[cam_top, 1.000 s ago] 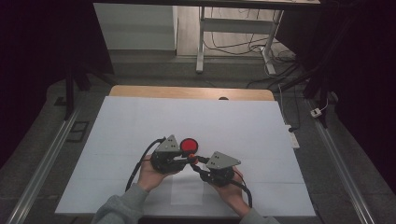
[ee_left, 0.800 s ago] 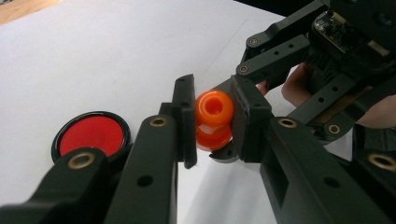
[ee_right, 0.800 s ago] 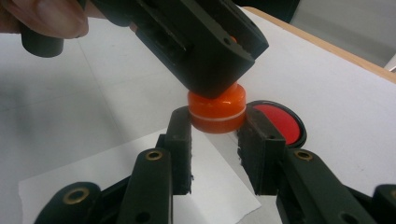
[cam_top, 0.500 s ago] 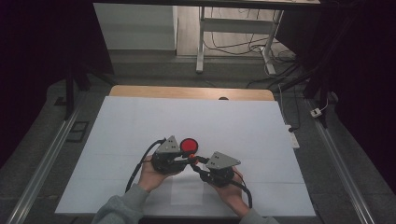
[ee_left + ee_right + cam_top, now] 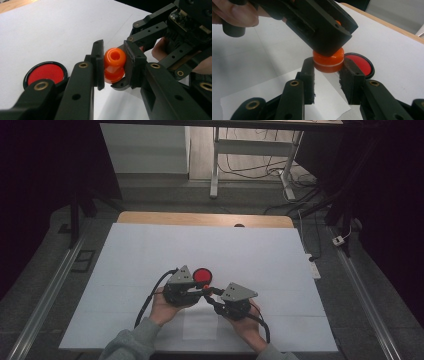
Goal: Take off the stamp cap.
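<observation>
White table [image 5: 150, 250] — both grippers clamp orange piece [image 5: 114, 65].

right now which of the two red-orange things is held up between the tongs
The small orange plastic bottle-shaped piece, gripped by both sets of tongs and raised off the white table. The flat red disc with a black rim lies untouched on the table beside it.
</observation>
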Motion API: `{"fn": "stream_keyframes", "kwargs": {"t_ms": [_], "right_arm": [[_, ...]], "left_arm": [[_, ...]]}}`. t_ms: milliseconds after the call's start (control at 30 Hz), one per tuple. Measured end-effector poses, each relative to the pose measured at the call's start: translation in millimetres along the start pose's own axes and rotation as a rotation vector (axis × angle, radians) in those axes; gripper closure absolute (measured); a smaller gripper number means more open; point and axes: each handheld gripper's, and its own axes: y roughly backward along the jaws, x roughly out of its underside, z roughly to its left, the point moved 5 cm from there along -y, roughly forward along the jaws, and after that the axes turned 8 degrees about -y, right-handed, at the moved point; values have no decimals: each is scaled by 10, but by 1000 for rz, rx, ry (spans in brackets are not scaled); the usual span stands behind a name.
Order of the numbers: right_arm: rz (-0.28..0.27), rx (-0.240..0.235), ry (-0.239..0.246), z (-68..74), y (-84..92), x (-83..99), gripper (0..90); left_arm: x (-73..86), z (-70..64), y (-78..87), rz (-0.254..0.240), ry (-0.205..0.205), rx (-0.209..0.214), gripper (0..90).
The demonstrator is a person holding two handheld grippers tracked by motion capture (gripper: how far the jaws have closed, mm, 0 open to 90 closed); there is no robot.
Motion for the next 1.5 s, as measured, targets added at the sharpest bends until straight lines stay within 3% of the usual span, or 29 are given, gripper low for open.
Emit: {"fn": "stream_keyframes", "kwargs": {"t_ms": [333,500,667,833,1133,1167,1233,1267,1333,1500], "right_arm": [[-19,-12,-10,-6,10,9,654],[-30,-20,-16,-7,19,6,654],[-26,-34,7,-23,25,6,655],[-38,-51,-24,-28,41,-10,655],[-39,-54,-19,-20,47,-26,655],[-38,-52,-15,-15,49,-28,656],[20,-45,5,-18,10,50,655],[19,-42,-3,-21,-1,87,655],[-1,-53,-9,-2,6,43,655],[-8,-25,-8,-56,35,22,654]], "left_arm": [[-5,-44,11,-7,-33,-43,735],[-3,-39,28,-16,-18,-30,736],[-3,-33,31,-28,-5,-23,737],[-13,-29,52,-40,3,-17,737],[-21,-33,73,-50,3,-15,737],[-32,-28,104,-80,-6,-58,738],[-97,30,235,-140,21,-67,738],[-109,53,283,-151,27,-66,738],[-79,63,294,-136,28,-64,737],[-40,49,226,-109,24,-50,735]]}}
